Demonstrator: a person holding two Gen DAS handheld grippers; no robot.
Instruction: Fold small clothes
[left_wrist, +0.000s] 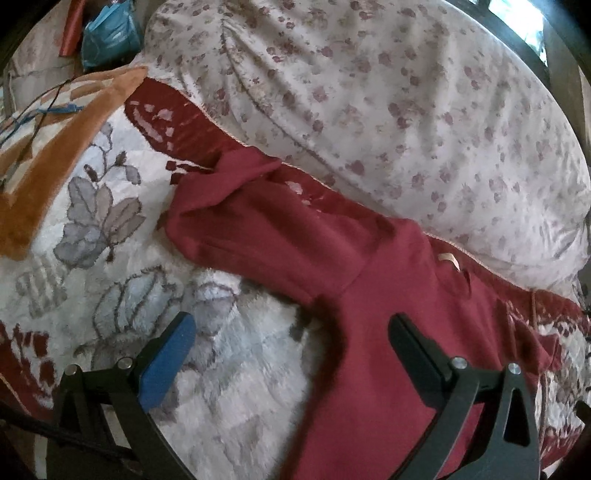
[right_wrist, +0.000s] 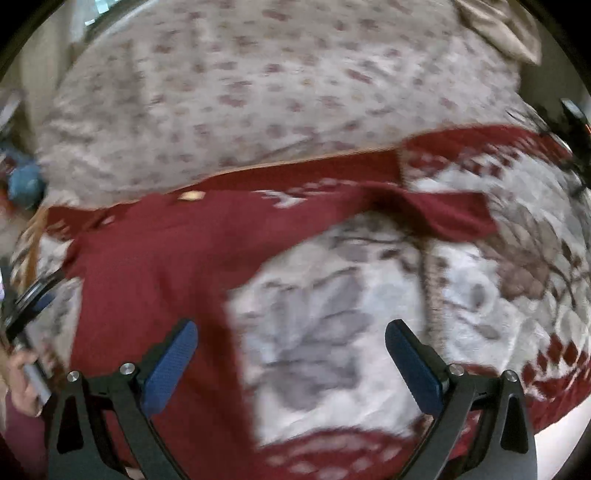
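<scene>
The left gripper (left_wrist: 291, 354) stands wide open with nothing between its jaws, hovering over the edge of a dark red long-sleeved top (left_wrist: 369, 295) spread flat on a fleece blanket (left_wrist: 229, 369) printed with grey leaves and dark red borders. One of its fingers (left_wrist: 417, 354) sits over the body of the top, while the other, faced with a blue pad (left_wrist: 168, 362), is over bare blanket; whether either touches the cloth cannot be told. Ahead of this gripper, one sleeve (left_wrist: 236, 218) runs away to its far left, its cuff end crumpled and folded over on itself. A small pale label (left_wrist: 448, 258) shows at the neck, ahead and to the gripper's right. Beyond the top lies a cream floral quilt (left_wrist: 369, 110), and off to the far left an orange-trimmed cloth (left_wrist: 48, 184) and a blue bag (left_wrist: 107, 40). The right gripper (right_wrist: 291, 354) is likewise spread wide and holds nothing; its view is smeared by motion. Its blue pad (right_wrist: 170, 365) on the left lies over the body of the top (right_wrist: 155, 277), the other over the blanket (right_wrist: 314, 332). The other sleeve (right_wrist: 424, 210) reaches ahead and to this gripper's right, ending in a loose, lifted cuff. At the far left edge of this view a person's hand (right_wrist: 22, 384) grips a handle.
</scene>
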